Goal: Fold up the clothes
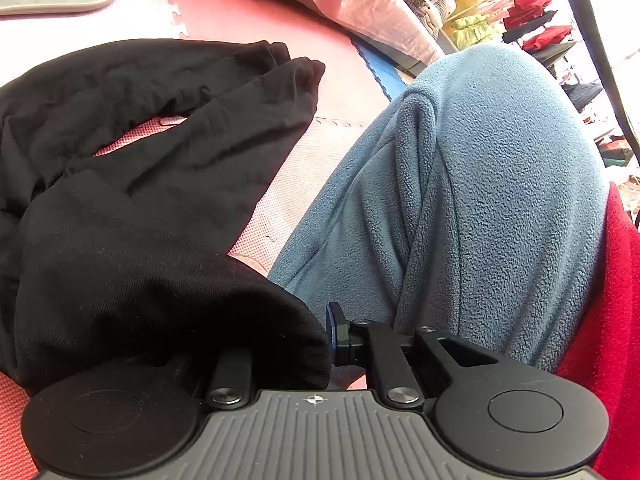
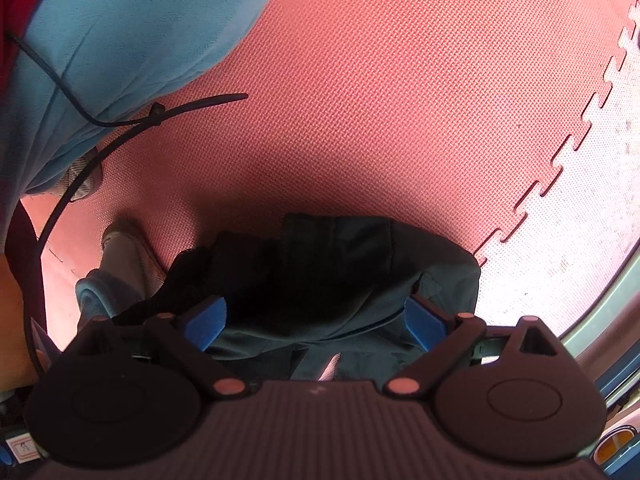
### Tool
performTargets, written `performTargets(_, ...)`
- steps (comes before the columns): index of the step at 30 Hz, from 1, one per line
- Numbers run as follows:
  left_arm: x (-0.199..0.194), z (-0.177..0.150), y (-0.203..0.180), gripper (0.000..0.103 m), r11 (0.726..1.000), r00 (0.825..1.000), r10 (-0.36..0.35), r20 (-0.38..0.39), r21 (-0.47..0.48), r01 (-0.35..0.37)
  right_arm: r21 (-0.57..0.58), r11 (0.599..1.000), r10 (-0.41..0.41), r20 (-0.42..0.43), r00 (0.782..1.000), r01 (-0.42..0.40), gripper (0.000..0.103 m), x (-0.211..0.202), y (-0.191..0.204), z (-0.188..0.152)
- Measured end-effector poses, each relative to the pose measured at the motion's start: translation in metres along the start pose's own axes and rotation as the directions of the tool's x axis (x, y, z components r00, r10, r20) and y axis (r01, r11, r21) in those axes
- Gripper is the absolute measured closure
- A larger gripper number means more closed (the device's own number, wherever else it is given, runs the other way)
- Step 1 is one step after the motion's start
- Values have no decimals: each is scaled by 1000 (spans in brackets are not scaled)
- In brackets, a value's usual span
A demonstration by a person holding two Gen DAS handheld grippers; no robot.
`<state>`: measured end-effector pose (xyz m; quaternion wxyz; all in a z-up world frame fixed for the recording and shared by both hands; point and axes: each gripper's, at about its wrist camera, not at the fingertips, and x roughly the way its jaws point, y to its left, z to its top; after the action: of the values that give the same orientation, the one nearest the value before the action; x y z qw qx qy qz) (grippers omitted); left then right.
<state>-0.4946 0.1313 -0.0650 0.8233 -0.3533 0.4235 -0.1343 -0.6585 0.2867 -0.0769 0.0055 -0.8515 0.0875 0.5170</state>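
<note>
Nearest you, your right hand-held gripper (image 2: 316, 322) stands with its blue pads wide apart and dark cloth (image 2: 344, 280) bunched between them, not pinched. Your left hand-held gripper (image 1: 280, 344) is draped by the black garment (image 1: 132, 184); whether it grips, you cannot tell. Beyond, the garment sprawls rumpled over the pink foam floor mat (image 1: 248, 12), its two legs (image 1: 256, 92) splayed beside your blue fleece knee (image 1: 500, 168), likely dragged close for straightening.
</note>
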Motion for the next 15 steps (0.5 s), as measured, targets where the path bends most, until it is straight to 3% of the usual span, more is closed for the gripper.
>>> performTargets(15, -1, 3, -4, 87, 1000, 1000, 17, -17, 19, -17, 11, 999, -39, -15, 999, 39, 7, -26, 8, -23)
